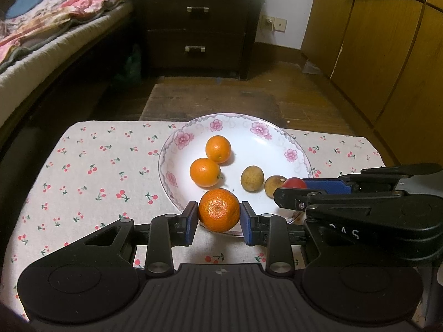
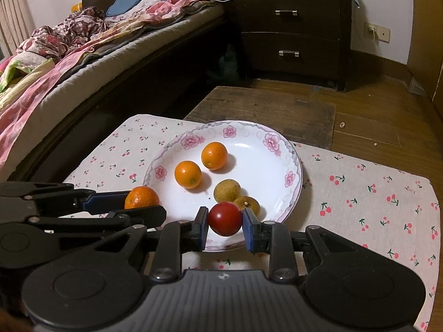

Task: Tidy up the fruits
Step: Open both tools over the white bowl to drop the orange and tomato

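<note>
A white floral plate (image 1: 277,141) (image 2: 265,163) holds two small oranges (image 1: 218,148) (image 1: 205,172) and two brownish round fruits (image 1: 252,178) (image 1: 274,184). My left gripper (image 1: 219,219) is shut on a third orange (image 1: 219,213) over the plate's near rim; that orange also shows in the right wrist view (image 2: 141,197). My right gripper (image 2: 224,222) is shut on a red tomato-like fruit (image 2: 224,218) over the plate's near edge, just right of the left gripper; the red fruit (image 1: 294,183) peeks out in the left wrist view.
The plate sits on a cherry-print cloth (image 1: 105,166) (image 2: 373,193). Beyond it are a wooden floor, a dark nightstand (image 1: 193,27), a bed (image 2: 69,63) on the left and wooden cabinets (image 1: 387,41) on the right.
</note>
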Available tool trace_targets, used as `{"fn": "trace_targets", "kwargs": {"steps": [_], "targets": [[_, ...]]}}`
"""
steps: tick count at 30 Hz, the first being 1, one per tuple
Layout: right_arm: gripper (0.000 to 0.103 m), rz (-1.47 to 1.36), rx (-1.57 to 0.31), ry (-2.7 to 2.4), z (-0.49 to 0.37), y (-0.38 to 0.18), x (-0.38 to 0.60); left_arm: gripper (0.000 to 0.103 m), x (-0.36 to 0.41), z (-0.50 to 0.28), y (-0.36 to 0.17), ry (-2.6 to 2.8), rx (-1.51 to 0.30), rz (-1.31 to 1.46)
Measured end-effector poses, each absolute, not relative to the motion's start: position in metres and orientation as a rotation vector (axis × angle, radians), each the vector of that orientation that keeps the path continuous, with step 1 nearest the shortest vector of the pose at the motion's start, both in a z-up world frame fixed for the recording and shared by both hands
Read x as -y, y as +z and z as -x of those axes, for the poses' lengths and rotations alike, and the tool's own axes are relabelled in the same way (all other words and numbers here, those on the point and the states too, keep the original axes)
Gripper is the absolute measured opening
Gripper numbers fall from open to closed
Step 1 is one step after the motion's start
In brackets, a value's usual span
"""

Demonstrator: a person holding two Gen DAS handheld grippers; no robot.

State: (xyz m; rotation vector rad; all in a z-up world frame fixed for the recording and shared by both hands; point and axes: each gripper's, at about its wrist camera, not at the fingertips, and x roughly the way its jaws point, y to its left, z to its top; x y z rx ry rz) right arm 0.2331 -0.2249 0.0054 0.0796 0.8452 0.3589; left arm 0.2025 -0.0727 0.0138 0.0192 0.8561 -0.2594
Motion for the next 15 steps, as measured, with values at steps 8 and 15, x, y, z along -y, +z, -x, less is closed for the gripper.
{"fn": "trace_targets", "kwargs": {"steps": [8,15], "targets": [[0.045,-0.081,-0.849,0.356,-0.2354,0.0036,0.2247,0.039,0.0733,-0.2038,0.0132,-0.259,-0.860,-0.021],[0.045,-0.084,-0.857,0.356,-0.2388,-0.0002,0.2246,0.039,0.0740,-0.2080,0.0100,-0.257,-0.868,-0.020]]}}
